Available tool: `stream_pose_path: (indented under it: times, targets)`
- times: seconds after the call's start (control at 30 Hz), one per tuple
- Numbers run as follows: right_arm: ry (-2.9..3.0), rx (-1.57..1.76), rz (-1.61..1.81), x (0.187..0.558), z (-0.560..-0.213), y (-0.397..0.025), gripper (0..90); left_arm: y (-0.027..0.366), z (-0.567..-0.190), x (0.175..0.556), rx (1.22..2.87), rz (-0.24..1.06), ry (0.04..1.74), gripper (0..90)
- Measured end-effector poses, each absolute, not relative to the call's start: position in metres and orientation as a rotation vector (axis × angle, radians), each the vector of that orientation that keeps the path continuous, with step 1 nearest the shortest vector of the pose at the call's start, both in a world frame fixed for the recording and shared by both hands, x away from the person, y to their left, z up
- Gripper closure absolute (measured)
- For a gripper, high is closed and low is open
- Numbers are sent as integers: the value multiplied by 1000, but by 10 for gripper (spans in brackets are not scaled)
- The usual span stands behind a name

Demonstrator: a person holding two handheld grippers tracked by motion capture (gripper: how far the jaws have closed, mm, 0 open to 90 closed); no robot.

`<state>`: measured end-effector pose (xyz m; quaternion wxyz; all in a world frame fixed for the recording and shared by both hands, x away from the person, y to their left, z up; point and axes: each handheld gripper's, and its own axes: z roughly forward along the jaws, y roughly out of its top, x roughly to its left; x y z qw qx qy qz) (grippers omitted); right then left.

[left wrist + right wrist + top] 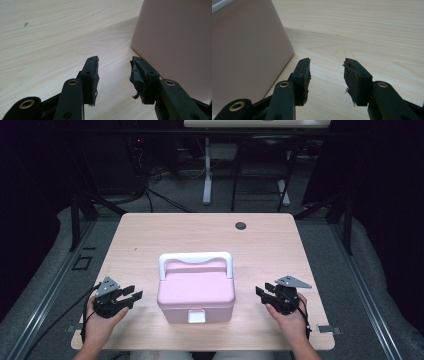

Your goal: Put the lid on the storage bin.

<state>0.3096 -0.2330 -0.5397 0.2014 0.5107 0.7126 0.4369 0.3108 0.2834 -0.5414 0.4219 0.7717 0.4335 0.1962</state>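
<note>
Both the left gripper [131,296] and right gripper [263,294] flank the pink box [196,292] — jaws parted, empty — its white latch [196,316] seemingly shut.

Wooden table [150,240], perhaps a grommet [241,225]

- The box [196,292] stands on the table [150,230], near its front edge, about midway across
- Its handle [195,258] lies over the rear of the lid
- The left gripper [131,296] sits left of the box, apart from it
- The right gripper [261,294] sits right of the box, apart from it
- A round cap [241,225] lies in the tabletop behind the box, near the far edge
</note>
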Motion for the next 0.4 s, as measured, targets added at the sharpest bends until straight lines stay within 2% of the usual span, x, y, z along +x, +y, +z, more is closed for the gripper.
stream_pose_path:
  times: [0.4]
  targets:
    - [1994, 1443, 1219, 315, -549, -234, 471, 283, -550, 314, 1947, 454, 1091, 554]
